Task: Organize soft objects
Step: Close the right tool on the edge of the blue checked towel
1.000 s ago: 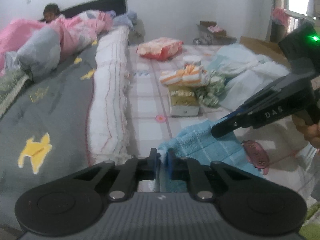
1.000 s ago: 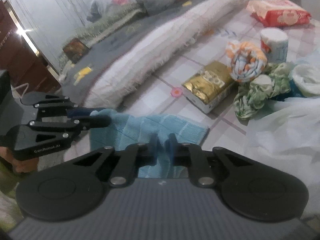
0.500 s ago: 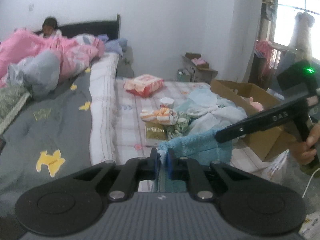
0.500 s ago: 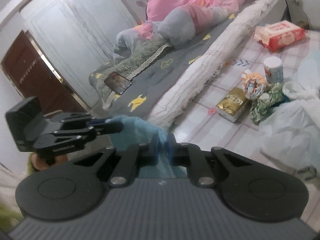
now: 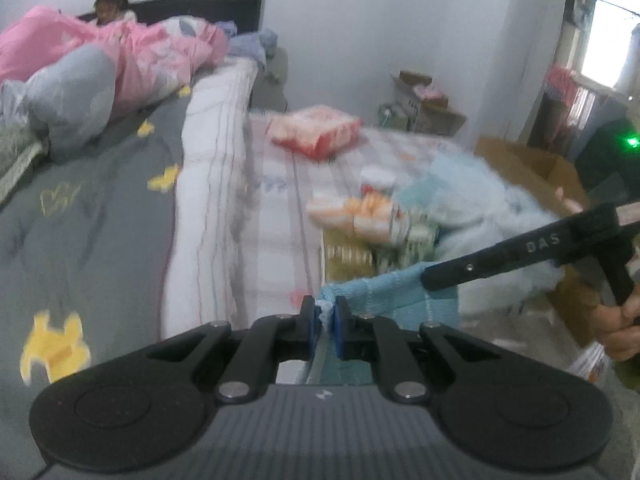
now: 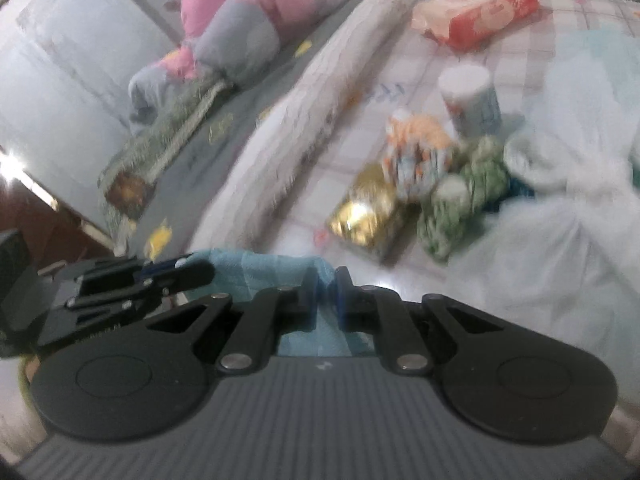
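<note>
Since half a second ago both grippers have dipped back toward the bed [image 5: 276, 216]; left gripper [image 5: 324, 316] and right gripper [image 6: 322, 290] pinch the blue towel [image 5: 384, 288], seemingly stretched between them, airborne.

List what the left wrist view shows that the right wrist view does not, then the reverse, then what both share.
Only the left wrist view: the cardboard box at the bed's far side, the window, and the hand holding the right gripper.

Only the right wrist view: the white cupboard doors and the green-and-white cloth bundle.

Both: the blue towel stretched between the two grippers, each shut on an end, the left gripper, the red-and-white packet and the gold box.
</note>
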`<state>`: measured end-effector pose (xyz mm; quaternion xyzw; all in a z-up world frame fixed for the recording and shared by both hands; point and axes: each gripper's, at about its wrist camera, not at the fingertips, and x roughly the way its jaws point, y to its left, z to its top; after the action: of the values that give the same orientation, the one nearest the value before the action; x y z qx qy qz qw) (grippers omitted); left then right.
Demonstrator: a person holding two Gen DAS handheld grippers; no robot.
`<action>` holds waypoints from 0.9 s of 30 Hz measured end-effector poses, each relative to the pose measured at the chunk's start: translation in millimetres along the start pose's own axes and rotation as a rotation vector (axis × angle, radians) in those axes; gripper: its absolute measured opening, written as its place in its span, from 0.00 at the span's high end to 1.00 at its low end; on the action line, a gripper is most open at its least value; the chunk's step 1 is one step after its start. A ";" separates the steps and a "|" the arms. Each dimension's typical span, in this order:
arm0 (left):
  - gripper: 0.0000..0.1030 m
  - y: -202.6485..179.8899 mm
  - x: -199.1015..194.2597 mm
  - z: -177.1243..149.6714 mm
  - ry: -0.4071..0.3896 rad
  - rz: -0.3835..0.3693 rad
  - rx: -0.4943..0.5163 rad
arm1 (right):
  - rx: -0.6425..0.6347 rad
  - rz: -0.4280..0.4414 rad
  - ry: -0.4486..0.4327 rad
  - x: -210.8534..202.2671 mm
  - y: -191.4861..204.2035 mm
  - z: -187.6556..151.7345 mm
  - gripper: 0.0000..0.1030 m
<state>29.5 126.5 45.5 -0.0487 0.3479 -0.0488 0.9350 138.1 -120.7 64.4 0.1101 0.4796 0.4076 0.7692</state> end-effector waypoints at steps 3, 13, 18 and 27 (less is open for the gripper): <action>0.90 1.0 -12.0 20.2 -0.087 0.010 0.013 | -0.048 0.022 -0.086 -16.7 10.5 20.5 0.93; 0.90 -16.7 -33.4 -11.4 -0.173 -0.021 0.082 | -0.138 0.051 -0.101 -32.6 14.4 -4.7 0.93; 0.90 -16.3 -44.8 -61.7 -0.059 -0.089 0.037 | -0.090 0.111 0.010 -41.2 7.1 -51.8 0.93; 0.90 3.0 -36.8 -86.6 0.049 -0.149 -0.136 | -0.036 0.113 0.136 -28.0 3.4 -78.9 0.93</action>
<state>-54.8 129.1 3.6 -0.1365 0.3687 -0.0956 0.9145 65.2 -156.5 43.8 0.0952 0.5163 0.4653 0.7127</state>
